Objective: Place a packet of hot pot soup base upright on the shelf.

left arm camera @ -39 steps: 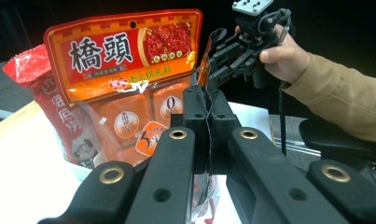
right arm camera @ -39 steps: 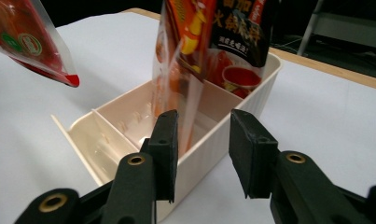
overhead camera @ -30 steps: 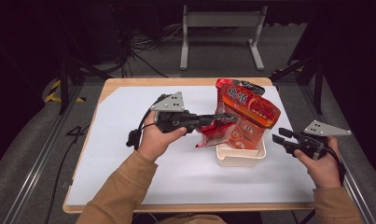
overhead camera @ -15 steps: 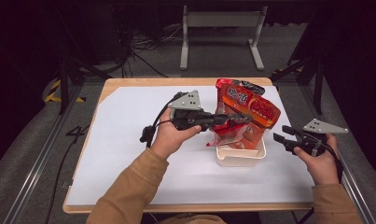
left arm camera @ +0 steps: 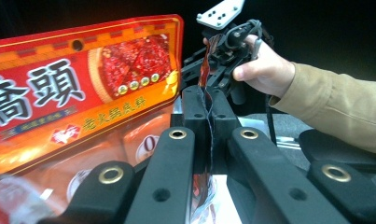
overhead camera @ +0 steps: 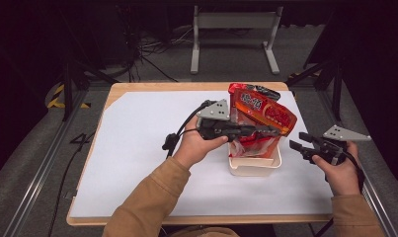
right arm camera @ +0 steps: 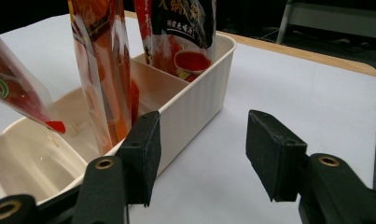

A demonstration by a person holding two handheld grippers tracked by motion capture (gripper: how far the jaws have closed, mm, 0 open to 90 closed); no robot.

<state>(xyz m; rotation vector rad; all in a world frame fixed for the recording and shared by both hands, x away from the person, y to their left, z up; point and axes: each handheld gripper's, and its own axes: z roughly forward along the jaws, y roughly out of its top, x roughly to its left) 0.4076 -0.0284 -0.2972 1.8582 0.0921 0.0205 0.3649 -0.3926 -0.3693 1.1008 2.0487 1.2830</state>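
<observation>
Left claw, high view: left gripper (overhead camera: 270, 130) is clamped tight on the thin edge of a red pouch (overhead camera: 253, 144), which hangs over the white bin (overhead camera: 254, 167) at about 3 o'clock from the left hand (overhead camera: 199, 146).
Right claw, high view: right gripper (overhead camera: 297, 142) waits off the bin's 3 o'clock side with a plain gap between its jaws and nothing in them; they have just been opening.
Other packs, high view: large red packet (overhead camera: 265, 109) leans at 12 o'clock in the bin, touching the held pouch's upper part.
Grip, left gripper view: pouch edge (left arm camera: 207, 112) runs straight up between the shut jaws, pinched as a thin seam; the large packet's printed face (left arm camera: 83, 100) crowds in at 9 o'clock.
Bin, right gripper view: divider wall (right arm camera: 160, 77) splits the bin; standing pouches (right arm camera: 104, 70) lean in the near compartment, a dark packet (right arm camera: 185, 32) sits in the far one.
Advice: lower the pouch upright into the free slot, keep its base off the divider, and release only once the bottom rests.
Risk: the tall packet may tip if brushed; the right claw is well placed to steady the bin wall (right arm camera: 195, 105).
</observation>
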